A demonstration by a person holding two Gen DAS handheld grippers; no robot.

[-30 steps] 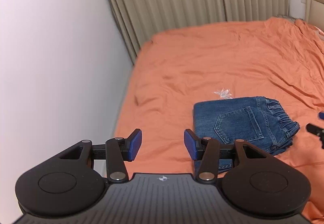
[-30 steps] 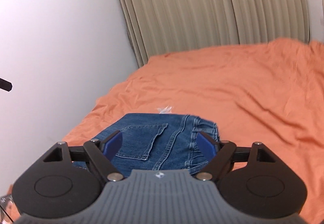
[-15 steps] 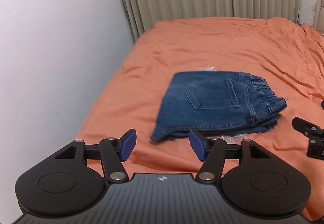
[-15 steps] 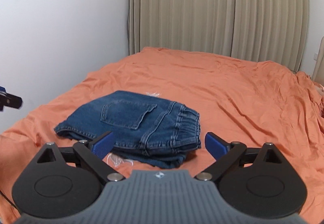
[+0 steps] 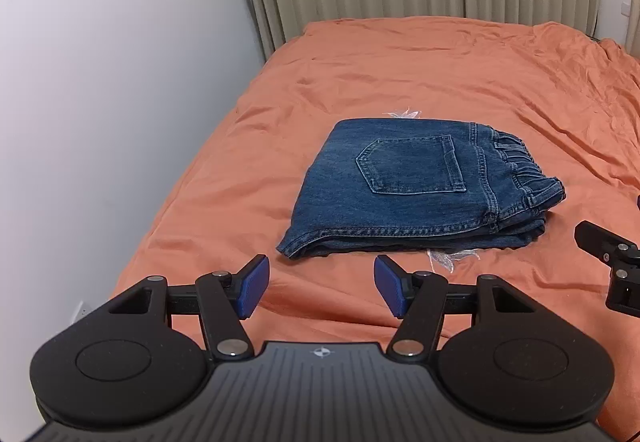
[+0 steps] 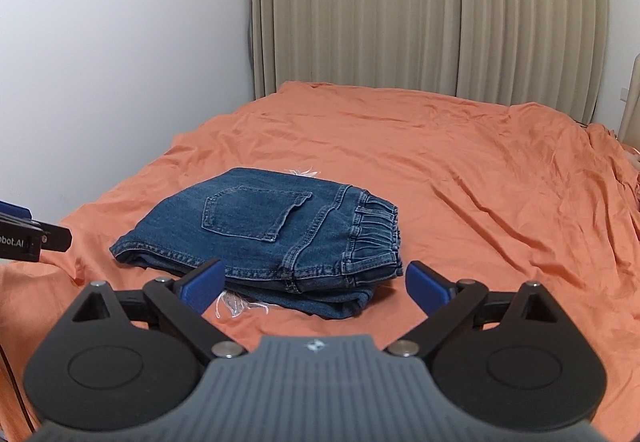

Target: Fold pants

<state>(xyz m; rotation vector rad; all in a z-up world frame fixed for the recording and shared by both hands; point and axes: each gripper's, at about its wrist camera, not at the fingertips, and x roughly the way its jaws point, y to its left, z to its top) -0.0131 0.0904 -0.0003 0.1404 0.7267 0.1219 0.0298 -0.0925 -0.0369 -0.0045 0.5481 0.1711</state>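
Denim pants [image 5: 416, 194] lie folded on the orange bed [image 5: 440, 62].
Left tool [image 5: 320, 292] and right tool [image 6: 316, 288] hang just short of them, jaws gaping with nothing between, having just widened.

A wide bed [image 5: 420, 54] fills most of the room, and it is covered with an orange sheet [image 6: 480, 170] that has many soft wrinkles. Behind the bed, at its far end, long beige curtains [image 6: 432, 10] hang in straight vertical folds and reach down to the sheet. At the left side of the bed stands a plain white wall [image 5: 100, 82], very close to the mattress edge. This wall meets the curtains in the far left corner behind the bed. At the right of the bed, near the curtains, a pale upright panel [image 5: 633, 14] is partly visible. The light is even and soft.
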